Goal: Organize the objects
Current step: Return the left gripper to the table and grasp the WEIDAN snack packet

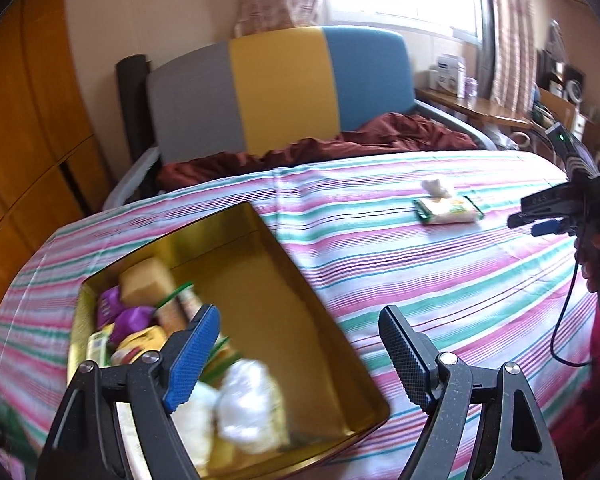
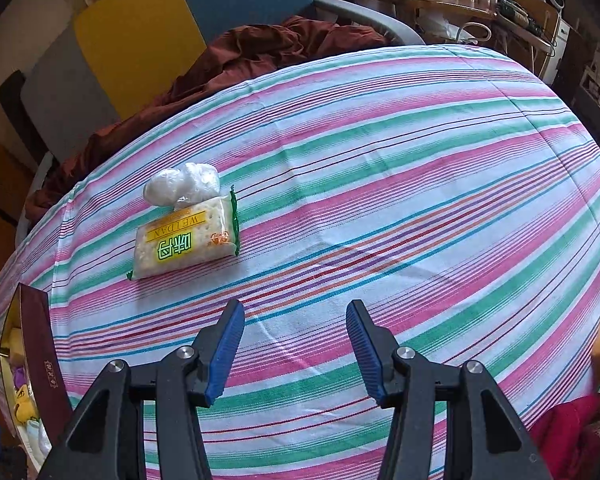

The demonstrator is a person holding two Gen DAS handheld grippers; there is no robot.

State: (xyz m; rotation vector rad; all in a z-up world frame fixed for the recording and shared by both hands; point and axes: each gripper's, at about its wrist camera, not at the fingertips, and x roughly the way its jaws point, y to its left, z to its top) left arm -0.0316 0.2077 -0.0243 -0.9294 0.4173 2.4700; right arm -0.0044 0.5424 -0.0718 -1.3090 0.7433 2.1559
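A gold-lined tin box [image 1: 300,280] sits on the striped cloth at the left; it holds several snack packets [image 1: 152,320] and white wrapped items [image 1: 244,404]. My left gripper [image 1: 300,340] is open and empty, hovering over the box. A cracker packet [image 2: 186,242] and a small white wrapped item [image 2: 182,184] lie on the cloth; both show in the left wrist view, the packet [image 1: 448,210] and the item [image 1: 434,188]. My right gripper [image 2: 296,344] is open and empty above the cloth, right of the packet. It also shows in the left wrist view [image 1: 540,216]. The box edge [image 2: 40,344] is at left.
The striped cloth [image 2: 380,160] covers the table. A grey, yellow and blue chair [image 1: 280,88] with a dark red cloth [image 1: 340,140] stands behind it. A wooden shelf [image 1: 480,108] with boxes is at back right. A wooden cabinet [image 1: 20,120] is at left.
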